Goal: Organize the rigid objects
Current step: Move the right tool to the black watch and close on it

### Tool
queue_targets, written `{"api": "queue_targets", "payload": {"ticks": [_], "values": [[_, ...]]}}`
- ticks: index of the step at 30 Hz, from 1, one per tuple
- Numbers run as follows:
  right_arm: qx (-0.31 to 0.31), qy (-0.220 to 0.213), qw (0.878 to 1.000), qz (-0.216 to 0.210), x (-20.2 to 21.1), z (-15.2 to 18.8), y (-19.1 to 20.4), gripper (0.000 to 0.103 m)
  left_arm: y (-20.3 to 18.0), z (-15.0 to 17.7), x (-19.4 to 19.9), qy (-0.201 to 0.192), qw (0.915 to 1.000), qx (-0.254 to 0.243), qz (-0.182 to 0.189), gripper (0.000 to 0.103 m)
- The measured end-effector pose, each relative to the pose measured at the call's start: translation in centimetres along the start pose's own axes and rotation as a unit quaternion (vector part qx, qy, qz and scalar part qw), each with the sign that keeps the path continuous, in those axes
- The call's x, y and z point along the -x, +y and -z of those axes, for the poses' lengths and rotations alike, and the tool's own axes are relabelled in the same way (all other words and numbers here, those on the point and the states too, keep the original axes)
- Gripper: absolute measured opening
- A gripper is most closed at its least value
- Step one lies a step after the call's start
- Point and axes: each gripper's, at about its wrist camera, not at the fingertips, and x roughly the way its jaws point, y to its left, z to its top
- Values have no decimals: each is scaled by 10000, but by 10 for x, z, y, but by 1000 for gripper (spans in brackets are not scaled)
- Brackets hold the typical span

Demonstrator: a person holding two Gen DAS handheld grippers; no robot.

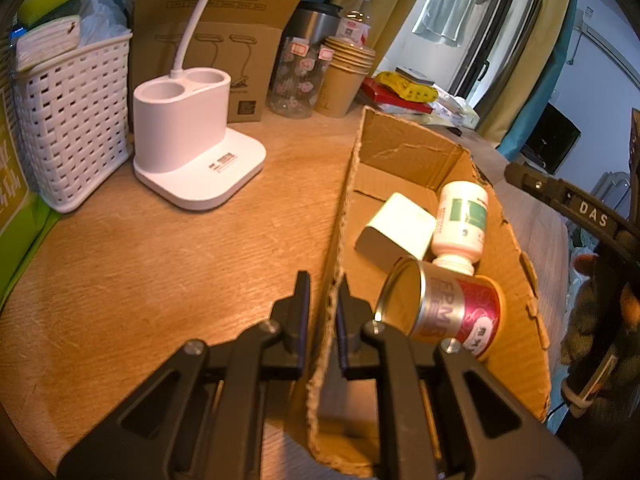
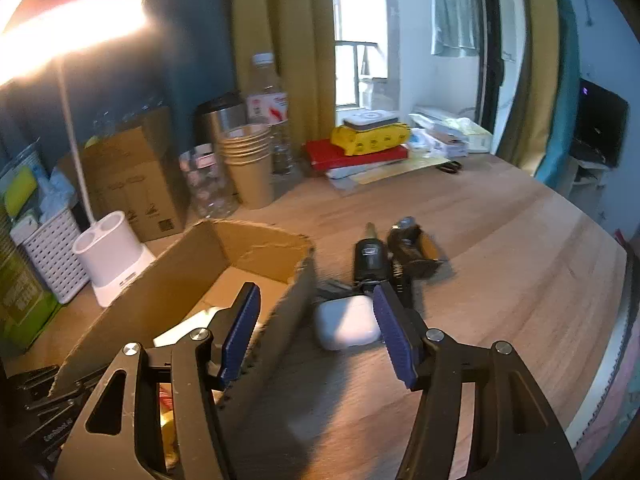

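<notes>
Left wrist view, left gripper (image 1: 323, 312) clamped on cardboard box (image 1: 516, 280) wall, can (image 1: 444, 308) inside, right gripper (image 2: 316, 336) parted, empty, near table's (image 2: 520, 280) front edge

Left gripper (image 1: 323, 312) clamped shut, right gripper (image 2: 316, 332) — jaws apart

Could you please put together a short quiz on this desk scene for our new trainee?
1. True or false: the left gripper has its jaws closed on the side wall of the cardboard box.
2. Which lies outside the box, on the desk? A) the white bottle B) the red-labelled can C) the white earbud case
3. Fill in: the right gripper has its jaws ____, holding nothing.

Key: 1 true; 2 C; 3 open.
</notes>
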Motion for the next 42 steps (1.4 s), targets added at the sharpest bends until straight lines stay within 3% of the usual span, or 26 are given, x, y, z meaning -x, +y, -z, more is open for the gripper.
{"api": "queue_targets", "payload": {"ticks": [22,42], "values": [[-357,-68,9987,367,-22,-16,-69,64,0,0,-2,13,10000,-1,2,12],[-17,499,9974,518,-93,-21,-77,64,-1,0,-2,25,10000,1,2,12]]}}
